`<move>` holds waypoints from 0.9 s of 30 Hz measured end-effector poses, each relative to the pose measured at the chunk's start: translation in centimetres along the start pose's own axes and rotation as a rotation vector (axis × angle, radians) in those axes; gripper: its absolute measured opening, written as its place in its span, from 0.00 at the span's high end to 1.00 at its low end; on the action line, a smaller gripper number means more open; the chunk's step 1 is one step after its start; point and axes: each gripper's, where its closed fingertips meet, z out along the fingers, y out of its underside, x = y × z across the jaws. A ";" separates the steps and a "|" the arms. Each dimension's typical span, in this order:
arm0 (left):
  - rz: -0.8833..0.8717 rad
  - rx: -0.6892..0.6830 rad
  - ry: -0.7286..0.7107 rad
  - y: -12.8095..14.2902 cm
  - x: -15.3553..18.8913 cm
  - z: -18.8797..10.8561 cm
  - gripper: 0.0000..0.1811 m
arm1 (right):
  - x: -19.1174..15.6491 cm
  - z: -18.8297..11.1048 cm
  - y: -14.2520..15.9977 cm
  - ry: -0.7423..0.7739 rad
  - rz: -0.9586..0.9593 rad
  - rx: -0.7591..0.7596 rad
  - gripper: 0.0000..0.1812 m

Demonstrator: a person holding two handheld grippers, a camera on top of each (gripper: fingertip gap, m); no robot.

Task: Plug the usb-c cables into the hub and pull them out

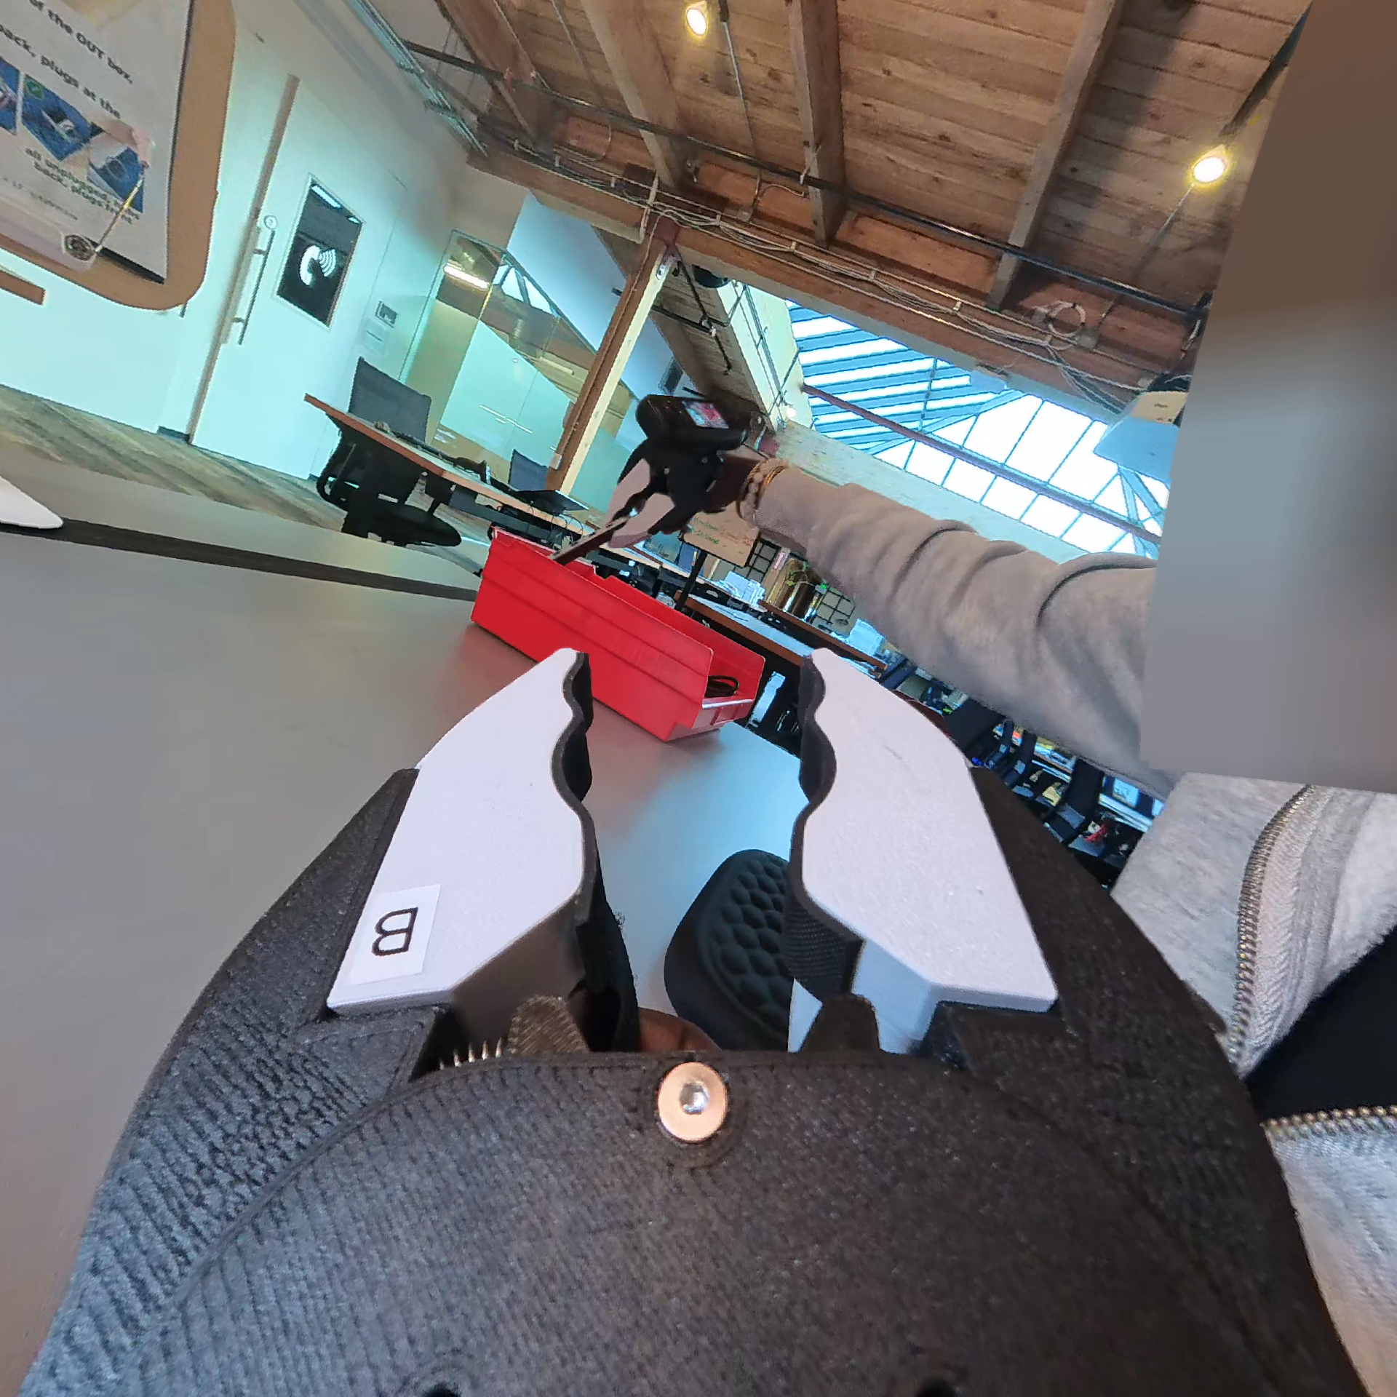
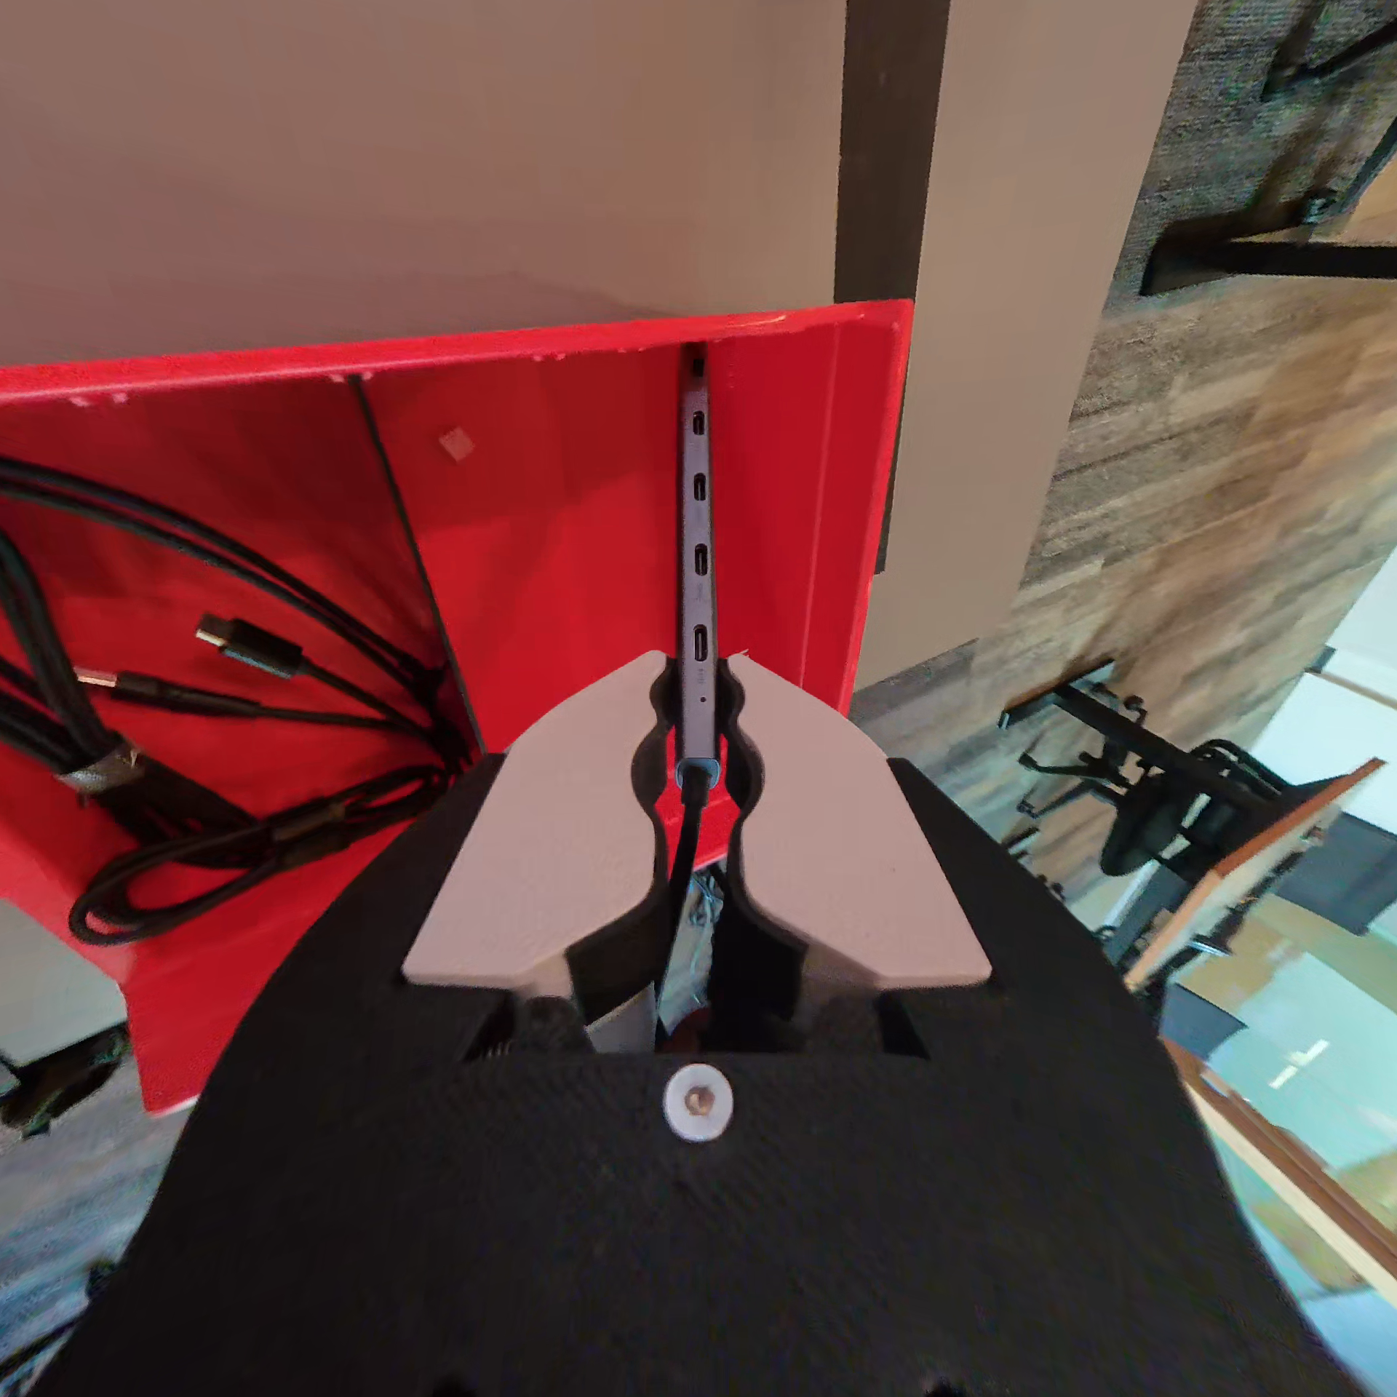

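Observation:
My right gripper (image 2: pixel 699 661) is shut on the near end of a slim grey hub (image 2: pixel 699 529), held edge-on over the right compartment of a red bin (image 2: pixel 453 348). A row of empty USB-C ports shows along the hub's edge. The hub's own black lead (image 2: pixel 684 847) hangs between my fingers. Black USB-C cables (image 2: pixel 227 559) lie bundled in the left compartment, with a loose plug (image 2: pixel 249 646) pointing left. My left gripper (image 1: pixel 692 665) is open and empty, low over the grey table (image 1: pixel 227 718). In the left wrist view the right gripper (image 1: pixel 642 521) holds the hub (image 1: pixel 586 546) above the bin (image 1: pixel 605 635).
A thin divider (image 2: pixel 408 529) splits the bin. A person's grey sleeve (image 1: pixel 945 590) reaches across to the bin from the right. A black padded object (image 1: pixel 741 945) sits just under my left fingers. The table edge is beyond the bin, with desks and chairs behind. The grippers' ends are close to 55 cm from one another. The loose plug (image 2: pixel 249 646) lies some 12 cm from my right tips, 50 cm from my left tips.

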 end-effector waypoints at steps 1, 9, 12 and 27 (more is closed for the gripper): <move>-0.005 -0.002 -0.001 0.0 -0.1 0.0 0.71 | 0.0 0.3 0.1 -0.003 0.019 0.016 0.95; -0.025 -0.003 -0.006 0.0 -0.3 0.1 0.71 | -1.0 2.2 1.3 -0.062 0.111 0.028 0.95; -0.026 -0.004 -0.007 0.1 -0.3 0.1 0.71 | -1.8 3.3 1.7 -0.090 0.107 -0.006 0.95; -0.027 0.000 -0.005 0.0 -0.3 0.0 0.71 | -3.3 6.0 2.2 -0.162 0.207 -0.066 0.91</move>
